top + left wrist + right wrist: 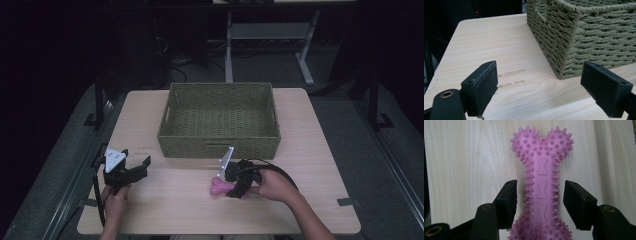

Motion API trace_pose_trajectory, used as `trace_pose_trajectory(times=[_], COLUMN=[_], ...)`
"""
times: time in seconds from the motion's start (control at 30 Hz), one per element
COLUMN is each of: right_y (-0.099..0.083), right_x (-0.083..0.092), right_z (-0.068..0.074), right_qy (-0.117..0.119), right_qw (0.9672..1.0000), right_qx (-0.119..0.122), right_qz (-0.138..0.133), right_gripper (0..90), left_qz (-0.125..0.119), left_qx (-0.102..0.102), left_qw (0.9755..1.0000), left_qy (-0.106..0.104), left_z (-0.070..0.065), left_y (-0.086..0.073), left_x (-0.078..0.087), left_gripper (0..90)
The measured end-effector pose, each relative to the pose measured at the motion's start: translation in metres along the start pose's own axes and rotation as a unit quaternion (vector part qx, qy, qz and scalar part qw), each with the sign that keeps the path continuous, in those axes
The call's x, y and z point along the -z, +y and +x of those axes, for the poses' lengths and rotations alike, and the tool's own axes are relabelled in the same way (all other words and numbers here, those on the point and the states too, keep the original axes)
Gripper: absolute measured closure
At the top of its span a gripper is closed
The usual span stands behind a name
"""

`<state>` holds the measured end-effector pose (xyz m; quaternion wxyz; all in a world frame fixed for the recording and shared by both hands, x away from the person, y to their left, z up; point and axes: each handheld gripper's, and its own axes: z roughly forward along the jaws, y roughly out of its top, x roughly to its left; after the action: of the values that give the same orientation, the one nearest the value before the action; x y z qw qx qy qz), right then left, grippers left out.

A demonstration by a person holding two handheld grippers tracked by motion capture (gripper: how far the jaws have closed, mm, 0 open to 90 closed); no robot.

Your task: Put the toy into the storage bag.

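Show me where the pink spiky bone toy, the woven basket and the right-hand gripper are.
Pink bone toy (pixel 541 187), right gripper view, its shaft.
Woven basket (pixel 220 146), high view, its front wall.
Right gripper (pixel 540 200), right gripper view, midway between its fingertips.

The right gripper (pixel 226 184) is pointing down over a pink bone-shaped toy (pixel 220 187) lying on the wooden table (pixel 320 150). Just beyond it is sitting a green woven basket (pixel 220 146). The left gripper (pixel 136 167) is resting well apart, jaws spread.

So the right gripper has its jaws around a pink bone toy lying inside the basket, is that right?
Not quite. The right gripper does have its jaws around the pink bone toy, but the toy lies on the table, in front of the basket, as the high view shows.
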<state>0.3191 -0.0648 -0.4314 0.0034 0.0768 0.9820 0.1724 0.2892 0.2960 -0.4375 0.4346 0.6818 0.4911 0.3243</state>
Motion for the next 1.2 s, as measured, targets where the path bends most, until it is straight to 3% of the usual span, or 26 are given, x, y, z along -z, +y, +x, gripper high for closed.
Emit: trace_pose_trajectory(times=[0.53,0.87,1.2], right_y=[0.002,0.001,-0.005], right_x=[-0.007,-0.006,0.005], right_z=[0.002,0.001,-0.006], right_qy=[-0.009,-0.004,0.010], right_qw=[0.9998,0.9998,0.9999], right_qx=[0.012,0.018,0.002], right_qz=[0.013,0.008,-0.007], right_gripper=[52.4,57.6,58.0], left_qz=[-0.001,-0.002,0.000], left_qx=[-0.001,0.000,0.002], left_qw=[1.0000,1.0000,1.0000], left_qy=[0.001,0.001,0.001], left_z=[0.000,0.001,0.001], left_y=[0.000,0.000,0.000], left_x=[0.001,0.001,0.001], left_gripper=[13.7,13.7,13.7])
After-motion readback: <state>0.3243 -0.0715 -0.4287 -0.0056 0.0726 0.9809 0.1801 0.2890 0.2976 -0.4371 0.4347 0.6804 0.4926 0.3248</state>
